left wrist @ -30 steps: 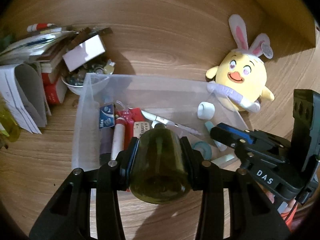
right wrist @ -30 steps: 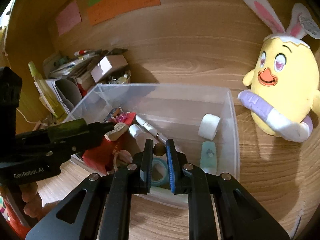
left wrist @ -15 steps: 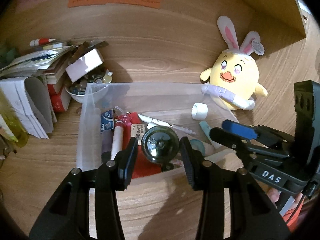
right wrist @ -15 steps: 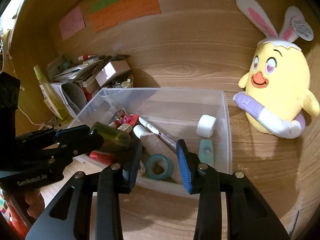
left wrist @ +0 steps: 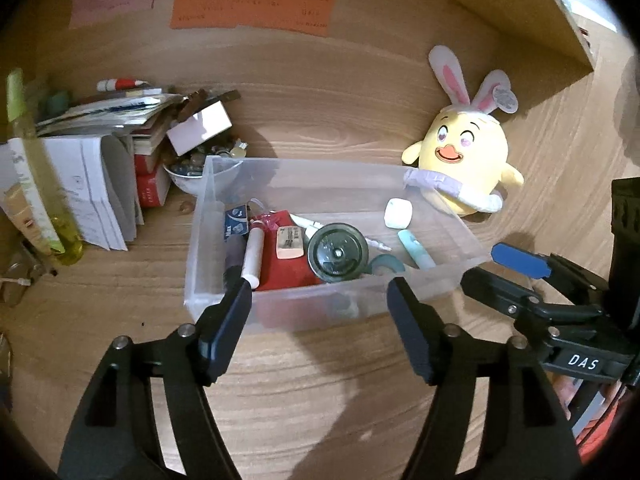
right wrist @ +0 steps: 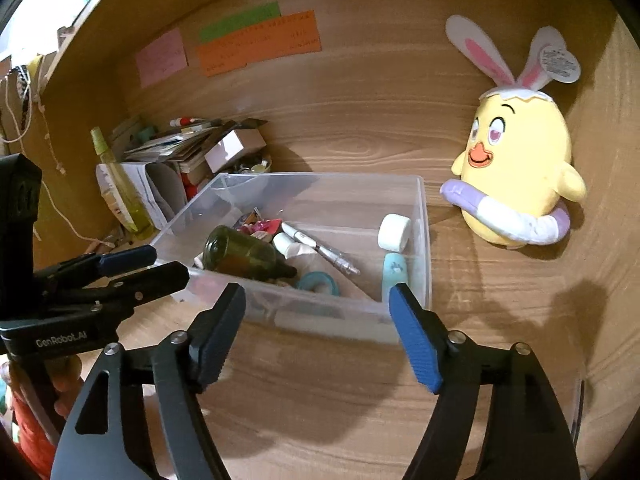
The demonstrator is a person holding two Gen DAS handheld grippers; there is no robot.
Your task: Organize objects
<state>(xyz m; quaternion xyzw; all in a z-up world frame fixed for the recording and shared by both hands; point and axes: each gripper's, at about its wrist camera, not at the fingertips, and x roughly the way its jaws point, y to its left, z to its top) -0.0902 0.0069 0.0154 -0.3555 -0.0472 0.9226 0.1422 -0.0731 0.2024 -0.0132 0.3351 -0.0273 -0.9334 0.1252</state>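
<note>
A clear plastic bin [left wrist: 224,308] [right wrist: 422,240] stands on the wooden desk. A dark green glass bottle [left wrist: 338,253] [right wrist: 240,254] lies on its side inside it, among pens, an eraser [left wrist: 289,242], a teal tape roll [right wrist: 319,283] and a white tape roll [right wrist: 394,233]. My left gripper [left wrist: 320,300] is open and empty, just in front of the bin's near wall. My right gripper [right wrist: 316,312] is open and empty, also in front of the bin; it shows in the left wrist view [left wrist: 508,268] at the right.
A yellow plush chick with rabbit ears [left wrist: 464,168] [right wrist: 516,192] sits right of the bin. A stack of books and papers [left wrist: 100,140], a small bowl [left wrist: 188,176] and a yellow-green spray bottle [left wrist: 36,184] stand at the left. Sticky notes [right wrist: 256,42] hang on the back wall.
My left gripper has let go of the green bottle, which now lies in the bin. Both grippers have opened wide and drawn back from the bin.
</note>
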